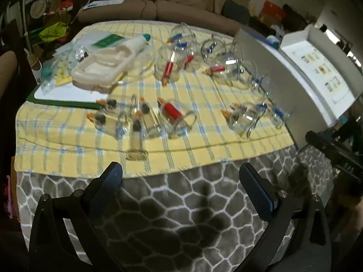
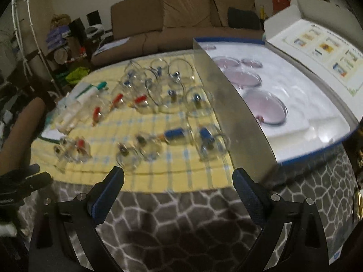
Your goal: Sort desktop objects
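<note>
Left gripper [image 1: 181, 176]: held spread wide, nothing grasped, poised over the grey patterned blanket [image 1: 181, 215].
Right gripper [image 2: 178, 182]: likewise spread, empty, near the cloth's front edge.
Cups: clear suction cups [image 1: 172, 113] with red, blue and dark tips, scattered on the yellow checked cloth [image 1: 68, 140].
Case: open tray [image 2: 295, 113] seen right of the cloth, several cups already seated.
Pump: white pump [image 1: 136, 43] lying at far left.

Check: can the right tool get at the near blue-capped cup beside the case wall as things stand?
Probably yes. The right tool is open and empty, hovering off the table's near edge. The blue-capped cup lies almost straight ahead with bare yellow cloth between. The grey case wall stands close on its right, so finger room there looks tight.
</note>
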Available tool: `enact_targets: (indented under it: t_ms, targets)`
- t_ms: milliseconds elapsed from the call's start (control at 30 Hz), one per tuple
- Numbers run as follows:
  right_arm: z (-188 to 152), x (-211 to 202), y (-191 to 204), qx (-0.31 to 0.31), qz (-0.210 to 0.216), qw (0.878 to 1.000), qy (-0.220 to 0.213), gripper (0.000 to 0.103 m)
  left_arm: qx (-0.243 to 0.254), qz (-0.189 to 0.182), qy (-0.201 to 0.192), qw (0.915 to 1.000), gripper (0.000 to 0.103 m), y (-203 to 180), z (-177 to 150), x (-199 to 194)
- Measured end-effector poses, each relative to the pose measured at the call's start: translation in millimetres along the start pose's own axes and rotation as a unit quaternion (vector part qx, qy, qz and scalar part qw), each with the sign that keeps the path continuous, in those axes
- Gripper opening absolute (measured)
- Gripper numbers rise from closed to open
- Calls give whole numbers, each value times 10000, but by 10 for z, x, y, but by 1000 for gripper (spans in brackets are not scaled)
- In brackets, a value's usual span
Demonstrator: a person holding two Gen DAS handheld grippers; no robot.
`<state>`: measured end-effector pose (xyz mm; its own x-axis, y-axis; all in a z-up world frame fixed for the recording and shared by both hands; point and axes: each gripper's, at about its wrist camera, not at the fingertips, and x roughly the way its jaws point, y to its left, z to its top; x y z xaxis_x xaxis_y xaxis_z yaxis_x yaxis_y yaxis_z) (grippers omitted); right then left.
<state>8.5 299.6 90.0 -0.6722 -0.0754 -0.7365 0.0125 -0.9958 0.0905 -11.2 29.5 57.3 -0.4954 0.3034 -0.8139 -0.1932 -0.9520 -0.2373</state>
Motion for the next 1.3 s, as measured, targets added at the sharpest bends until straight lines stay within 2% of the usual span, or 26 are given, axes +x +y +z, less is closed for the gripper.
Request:
enact_targets:
  t_ms: [167,367,667,800,1033,1167,1300]
  targets:
    - [-159,23,-88,-117,-115,9999,2,98,47,285,-49,9996,103,-67,-84,115]
    - [-284,211,-42,-356,-365,9985,201,98,-143,831,-91,9964,103,-18,-145,220]
    - [-309,387,59,-313,-273,9988,269,99,-389,986,-51,9944,103,69,-110,365]
    - [-356,497,85,-365,-261,9982,397,99,-334,1039,-52,9940,103,62,-108,419]
    - [-415,634,-24,15,-159,9984,544,99,-90,1201,-96,9927,103,5,-137,470]
    - [-430,652,-17,-22,-173,9986,492,103,25,1392,-111,9902,103,-40,-175,500]
    - [-454,674,48,-192,-351,9981,477,103,-25,1568,-200,9874,103,-76,-187,525]
